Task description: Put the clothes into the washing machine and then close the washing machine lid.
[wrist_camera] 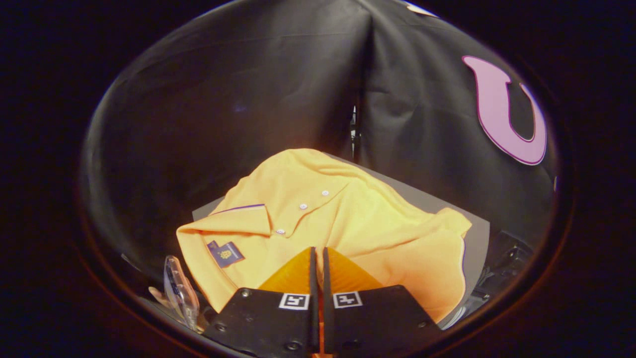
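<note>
A yellow polo shirt (348, 223) with a buttoned collar and a small blue tag lies rumpled on a grey flat surface (477, 238), just ahead of and under the fingertips. My gripper (318, 250) is shut, its fingers pressed together with only a thin slit between them. The tips sit over the shirt's lower front, and no fabric shows between them. A clear plastic piece (180, 291), possibly a lid, stands on edge low beside the fingers on the collar side.
Black cloth walls (238, 109) close in behind the shirt and meet at a corner seam. Dark equipment with cables (502, 268) sits past the grey surface's edge, on the side away from the collar.
</note>
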### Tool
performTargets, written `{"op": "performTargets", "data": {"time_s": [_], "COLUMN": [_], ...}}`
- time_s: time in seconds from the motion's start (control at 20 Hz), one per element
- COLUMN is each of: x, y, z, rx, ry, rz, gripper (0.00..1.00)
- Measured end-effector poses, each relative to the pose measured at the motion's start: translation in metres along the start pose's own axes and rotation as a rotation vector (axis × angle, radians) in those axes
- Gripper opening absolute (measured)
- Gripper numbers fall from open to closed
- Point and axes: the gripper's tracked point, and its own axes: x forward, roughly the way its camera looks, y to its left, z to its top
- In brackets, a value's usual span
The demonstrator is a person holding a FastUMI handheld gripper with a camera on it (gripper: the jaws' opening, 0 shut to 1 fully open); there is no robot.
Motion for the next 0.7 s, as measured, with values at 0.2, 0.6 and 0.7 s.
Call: {"op": "performTargets", "data": {"time_s": [0.2, 0.6, 0.7], "x": [-0.013, -0.032, -0.037], "y": [-0.007, -0.031, -0.036], "z": [0.01, 0.035, 0.045], "rx": [-0.008, 0.053, 0.064], "ry": [-0.063, -0.208, -0.227], "rz": [-0.03, -0.347, -0.458], "gripper": [0.0, 0.0, 0.0]}}
